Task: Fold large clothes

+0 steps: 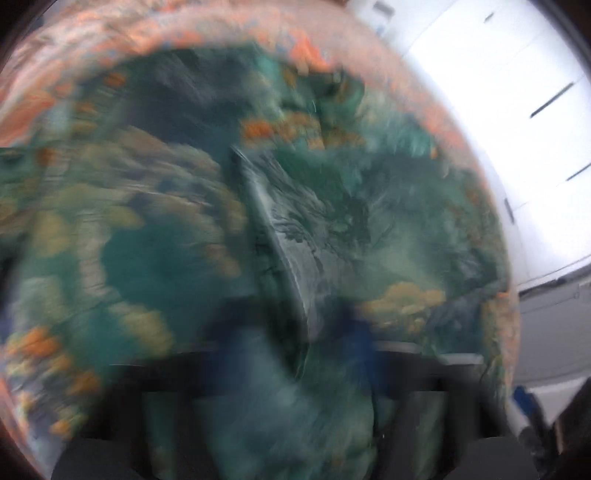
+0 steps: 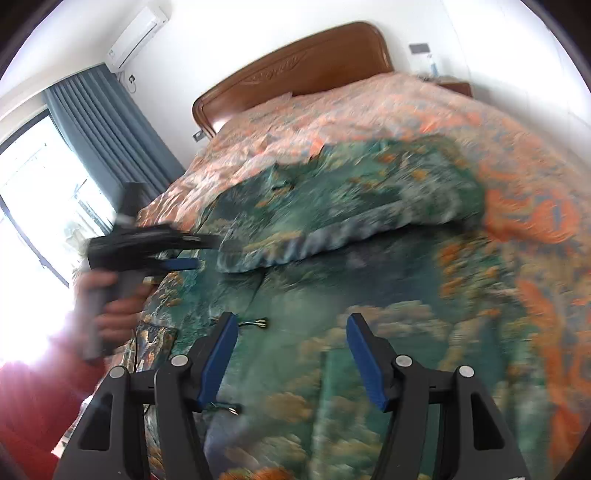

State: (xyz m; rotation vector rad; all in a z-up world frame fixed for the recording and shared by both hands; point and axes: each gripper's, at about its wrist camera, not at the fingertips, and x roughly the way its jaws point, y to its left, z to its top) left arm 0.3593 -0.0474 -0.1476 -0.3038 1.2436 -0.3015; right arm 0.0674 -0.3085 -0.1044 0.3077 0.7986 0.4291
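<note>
A large green garment [image 2: 369, 192] with tan and orange print lies spread over the bed. In the right wrist view my left gripper [image 2: 210, 243], held by a hand [image 2: 110, 314], pinches the garment's edge at the left, and a fold [image 2: 332, 240] lifts off the layer below. The blurred left wrist view shows a ridge of green cloth [image 1: 280, 236] running down between the left gripper's [image 1: 295, 332] blue pads, which are shut on it. My right gripper [image 2: 291, 363] hangs open over the near part of the garment, with nothing between its fingers.
An orange floral bedspread [image 2: 369, 107] covers the bed below a brown wooden headboard [image 2: 295, 62]. A blue curtain [image 2: 96, 129] and a bright window are at the left, with an air conditioner [image 2: 138, 31] above. White cupboard doors [image 1: 498, 110] stand beyond the bed. A red sleeve [image 2: 29, 406] is at lower left.
</note>
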